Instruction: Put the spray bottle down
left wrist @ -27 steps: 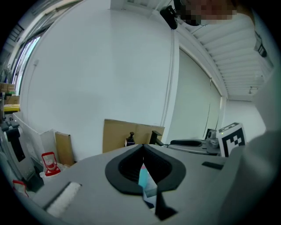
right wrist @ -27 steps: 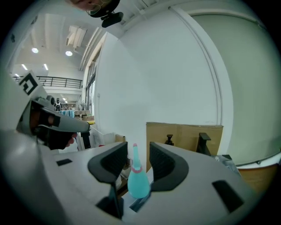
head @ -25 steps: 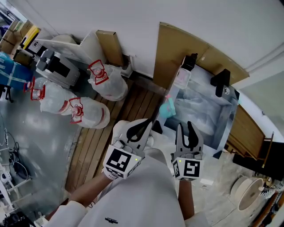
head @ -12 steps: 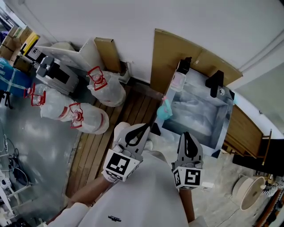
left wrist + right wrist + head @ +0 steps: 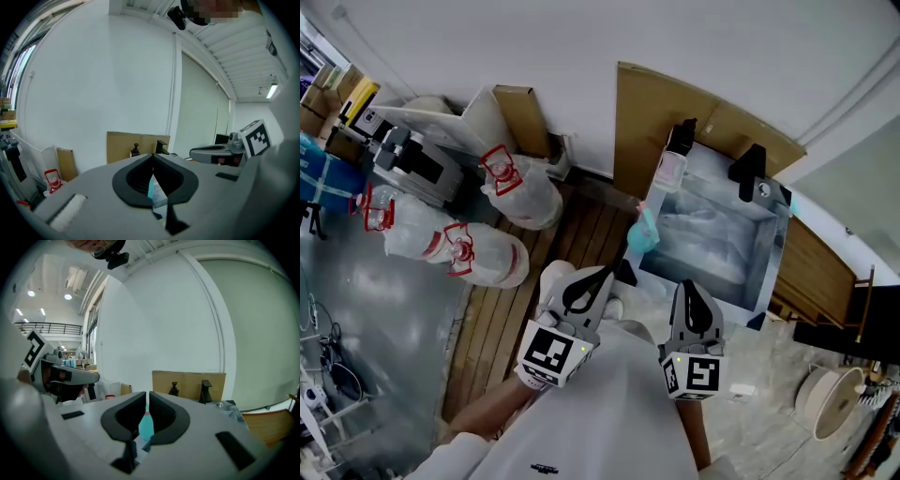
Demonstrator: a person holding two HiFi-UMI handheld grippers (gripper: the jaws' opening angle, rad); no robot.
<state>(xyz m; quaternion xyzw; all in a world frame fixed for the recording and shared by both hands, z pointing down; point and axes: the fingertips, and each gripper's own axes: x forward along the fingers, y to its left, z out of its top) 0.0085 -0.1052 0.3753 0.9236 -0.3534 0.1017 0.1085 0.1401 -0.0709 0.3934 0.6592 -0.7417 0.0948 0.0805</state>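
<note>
On right tongs point(image 5: 687, 289), jaws now together

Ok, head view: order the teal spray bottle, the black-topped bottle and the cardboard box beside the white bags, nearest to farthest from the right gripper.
From the right gripper:
1. teal spray bottle, by the left edge of the sink.
2. black-topped bottle, at the sink's back left corner.
3. cardboard box, far off to the left.

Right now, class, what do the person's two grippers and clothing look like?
The left gripper and right gripper have pale grey bodies with black, ridged, curved jaws. Each carries a cube with black-and-white square markers. The person wears a white top.
</note>
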